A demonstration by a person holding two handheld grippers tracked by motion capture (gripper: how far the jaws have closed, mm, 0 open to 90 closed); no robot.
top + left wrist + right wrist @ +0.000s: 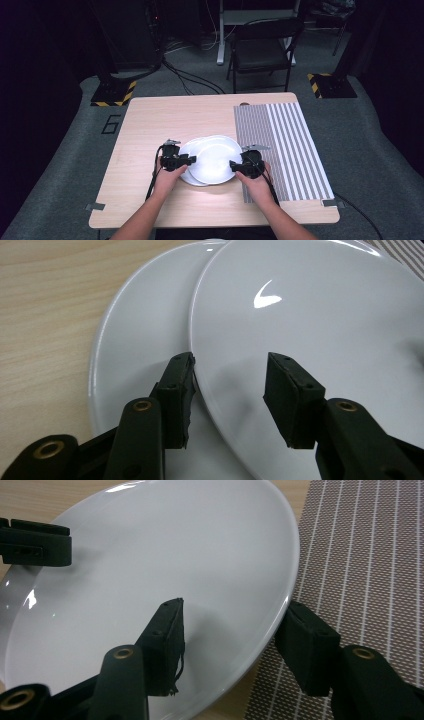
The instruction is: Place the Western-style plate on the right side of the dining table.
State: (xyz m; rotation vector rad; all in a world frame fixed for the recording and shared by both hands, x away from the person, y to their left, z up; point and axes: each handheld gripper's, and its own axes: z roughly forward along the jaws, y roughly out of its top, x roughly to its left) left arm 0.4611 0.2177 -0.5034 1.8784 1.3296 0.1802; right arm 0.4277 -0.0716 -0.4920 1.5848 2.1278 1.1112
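Two stacked white plates on the wooden table (150, 125), beside the striped placemat (285, 145). My left gripper (230, 390) and right gripper (232, 640) straddle the upper plate (216, 159) rim, jaws apart, unclamped. The lower plate (135, 355) lies beneath, offset. Apparent step: pre-grasp; next, I close both evenly.

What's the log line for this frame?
scene: two stacked white plates, top plate offset on lower plate | left gripper: open, straddling top plate rim | right gripper: open, straddling opposite rim | striped placemat: bare
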